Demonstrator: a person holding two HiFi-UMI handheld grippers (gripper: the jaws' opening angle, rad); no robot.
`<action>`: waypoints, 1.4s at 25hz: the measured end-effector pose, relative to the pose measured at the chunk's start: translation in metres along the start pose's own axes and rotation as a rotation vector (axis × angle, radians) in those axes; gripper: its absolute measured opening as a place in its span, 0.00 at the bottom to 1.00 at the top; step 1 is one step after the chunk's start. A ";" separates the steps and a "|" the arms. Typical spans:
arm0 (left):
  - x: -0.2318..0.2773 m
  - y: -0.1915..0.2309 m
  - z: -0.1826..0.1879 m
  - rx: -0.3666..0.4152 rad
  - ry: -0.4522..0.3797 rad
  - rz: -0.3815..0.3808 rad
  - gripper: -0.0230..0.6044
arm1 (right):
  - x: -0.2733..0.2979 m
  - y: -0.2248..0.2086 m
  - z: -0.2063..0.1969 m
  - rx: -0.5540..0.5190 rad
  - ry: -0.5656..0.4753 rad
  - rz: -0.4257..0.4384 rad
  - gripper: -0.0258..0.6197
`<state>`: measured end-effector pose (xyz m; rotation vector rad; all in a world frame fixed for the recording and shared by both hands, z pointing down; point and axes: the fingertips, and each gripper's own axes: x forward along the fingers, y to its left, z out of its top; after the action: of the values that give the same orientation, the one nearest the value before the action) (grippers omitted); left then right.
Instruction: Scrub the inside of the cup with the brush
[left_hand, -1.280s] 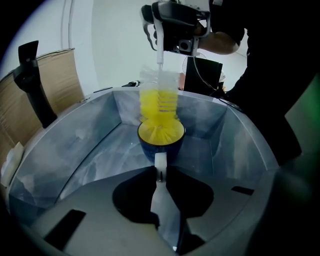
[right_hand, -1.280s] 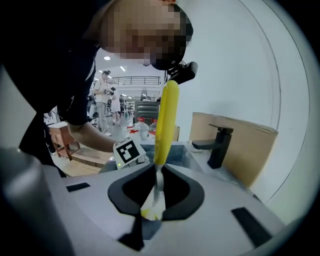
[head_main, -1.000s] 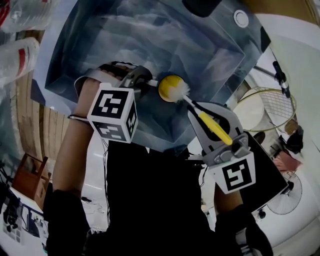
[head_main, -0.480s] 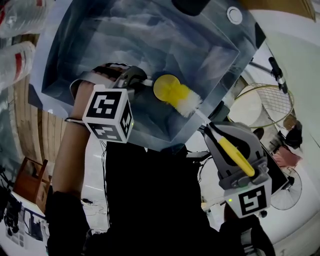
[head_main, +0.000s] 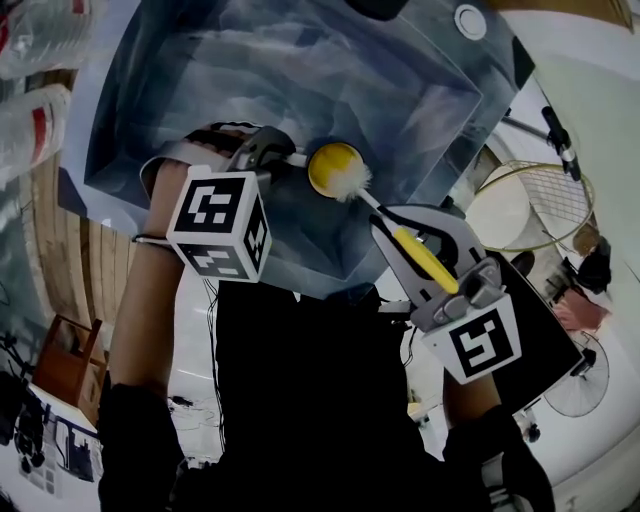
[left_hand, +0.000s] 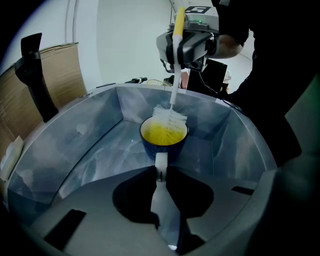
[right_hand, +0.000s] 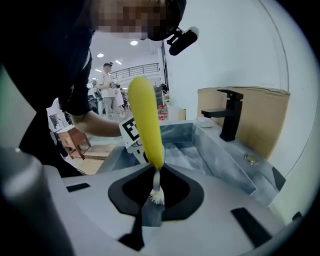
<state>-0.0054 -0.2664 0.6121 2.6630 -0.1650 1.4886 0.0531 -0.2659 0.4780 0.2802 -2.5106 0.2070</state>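
Observation:
A cup (head_main: 333, 168), blue outside and yellow inside (left_hand: 164, 134), hangs over the grey sink basin (head_main: 250, 80). My left gripper (head_main: 285, 158) is shut on its white handle (left_hand: 161, 161), which sticks toward me between the jaws. The brush has a yellow handle (head_main: 425, 258) and white bristles (left_hand: 169, 117) that reach into the cup's mouth. My right gripper (head_main: 388, 218) is shut on the brush stem, above and beyond the cup in the left gripper view (left_hand: 187, 45). In the right gripper view the yellow handle (right_hand: 145, 120) rises from the closed jaws.
A black faucet (right_hand: 227, 117) stands on the sink's back edge, with a round drain button (head_main: 470, 20) near it. Clear plastic bottles (head_main: 30, 110) lie to the left. A racket (head_main: 540, 205), a fan (head_main: 580, 385) and a wooden stool (head_main: 65, 355) are on the floor.
Half a second ago the right gripper had pulled back down and right, drawing the bristles to the rim. It has now pushed back toward the cup. The left gripper and cup stayed put.

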 end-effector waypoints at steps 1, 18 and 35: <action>0.000 0.000 0.000 0.000 0.001 -0.002 0.15 | -0.003 -0.001 0.002 0.015 -0.005 0.000 0.11; 0.001 0.000 0.000 -0.018 0.014 -0.016 0.15 | 0.008 -0.005 0.008 0.057 -0.092 -0.003 0.11; 0.000 -0.003 0.001 -0.005 0.014 -0.028 0.15 | 0.016 -0.022 0.024 -0.080 -0.137 -0.093 0.11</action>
<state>-0.0039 -0.2632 0.6115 2.6393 -0.1302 1.4960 0.0332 -0.2947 0.4699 0.3897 -2.6257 0.0509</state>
